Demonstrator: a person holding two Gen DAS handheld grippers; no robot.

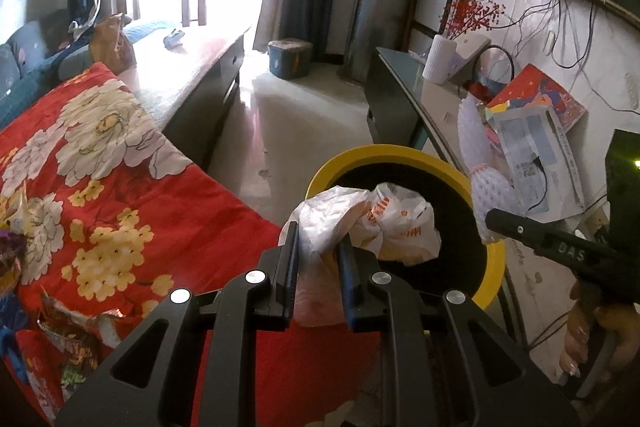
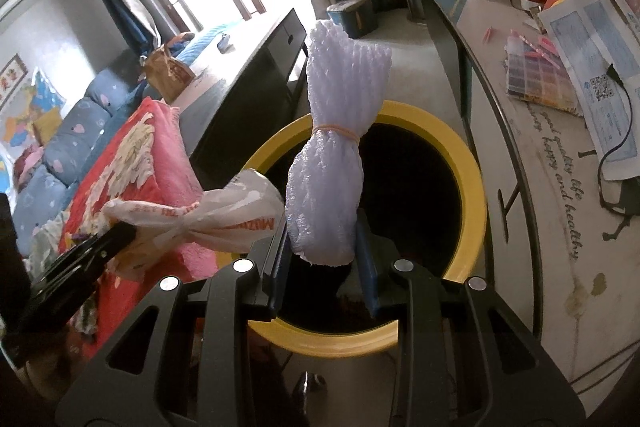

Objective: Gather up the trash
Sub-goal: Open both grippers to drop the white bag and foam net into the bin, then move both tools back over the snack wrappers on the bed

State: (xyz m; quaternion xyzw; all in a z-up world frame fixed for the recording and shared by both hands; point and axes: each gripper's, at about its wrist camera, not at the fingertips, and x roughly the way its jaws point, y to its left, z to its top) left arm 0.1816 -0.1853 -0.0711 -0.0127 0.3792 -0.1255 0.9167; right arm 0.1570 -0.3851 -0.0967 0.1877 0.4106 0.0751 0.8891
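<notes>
Left gripper (image 1: 318,255) is pinching a crumpled white plastic bag with orange lettering (image 1: 372,223), and the bag is hanging right over the near rim of the round yellow trash bin with the black inside (image 1: 494,267). Right gripper (image 2: 322,247) is clamping a bundle of white foam netting tied with a pale rubber band (image 2: 334,155), holding it upright above the bin's opening, so both bits of trash are sitting over the bin mouth, close beside each other but not touching as far as I can see.

From the left wrist view the bin is standing on the floor between the red floral blanket (image 1: 120,163) on the left and the long table (image 1: 436,95) along the right wall. On that table a white ribbed vase with red flowers (image 1: 440,61) is standing near the far end, with a red picture book (image 1: 540,99) and a printed sheet with a QR code (image 1: 536,155) lying closer in.
</notes>
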